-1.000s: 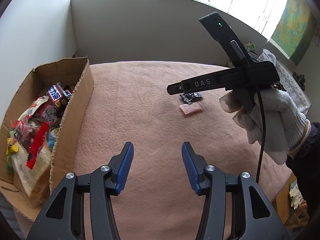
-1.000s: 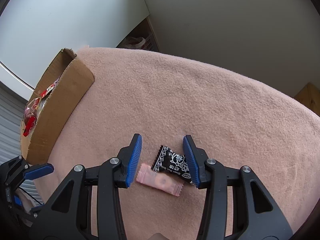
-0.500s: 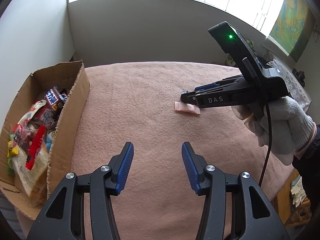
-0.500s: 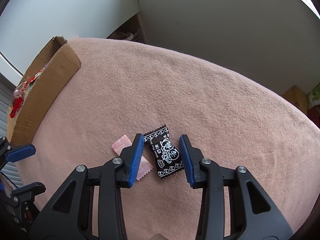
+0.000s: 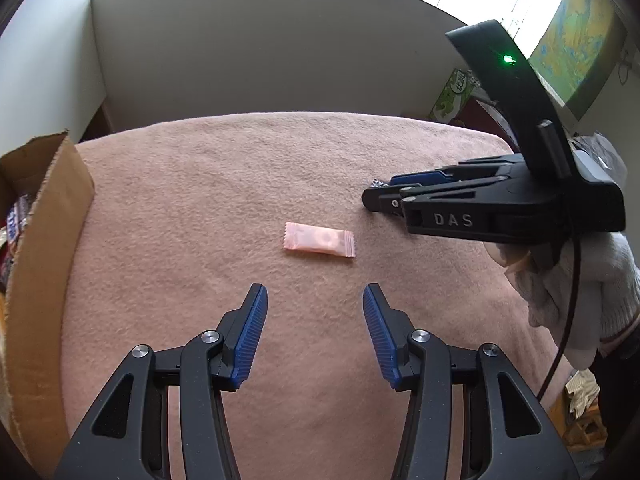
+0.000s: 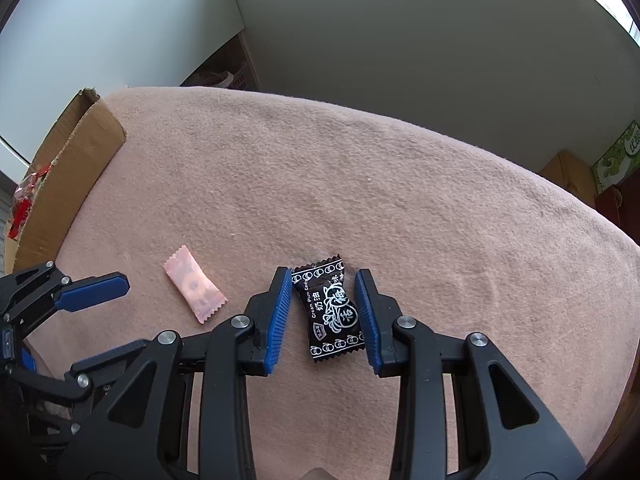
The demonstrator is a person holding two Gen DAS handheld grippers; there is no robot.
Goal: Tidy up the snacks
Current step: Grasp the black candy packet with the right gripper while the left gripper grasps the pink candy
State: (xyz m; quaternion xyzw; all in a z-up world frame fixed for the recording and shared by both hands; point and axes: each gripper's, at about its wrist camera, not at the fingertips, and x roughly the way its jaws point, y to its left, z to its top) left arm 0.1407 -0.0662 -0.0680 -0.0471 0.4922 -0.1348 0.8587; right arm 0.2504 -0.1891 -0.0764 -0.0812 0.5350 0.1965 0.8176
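A cardboard box (image 5: 44,248) stands at the 9 o'clock edge of the pink blanket (image 5: 224,184). Its side wall hides most of the inside; only some snack packets (image 5: 12,228), with red and blue print, show over the rim.

In the right wrist view, the right gripper (image 6: 322,312) has the black candy (image 6: 330,308) between its blue pads. The wrapper lies flat on the blanket and the pads touch its two long sides, so it is gripped. The jaws closed on it a moment ago and are now nearly together.

The pink candy (image 5: 319,239) lies alone on the blanket, at 12 o'clock from the left gripper (image 5: 314,336), a little beyond its tips. This gripper stands half open with nothing between the pads. In the right wrist view, the same pink candy is at 9 o'clock from the right gripper, not touching it.

A gloved hand (image 5: 572,280) holds the right gripper at 3 o'clock in the left wrist view.
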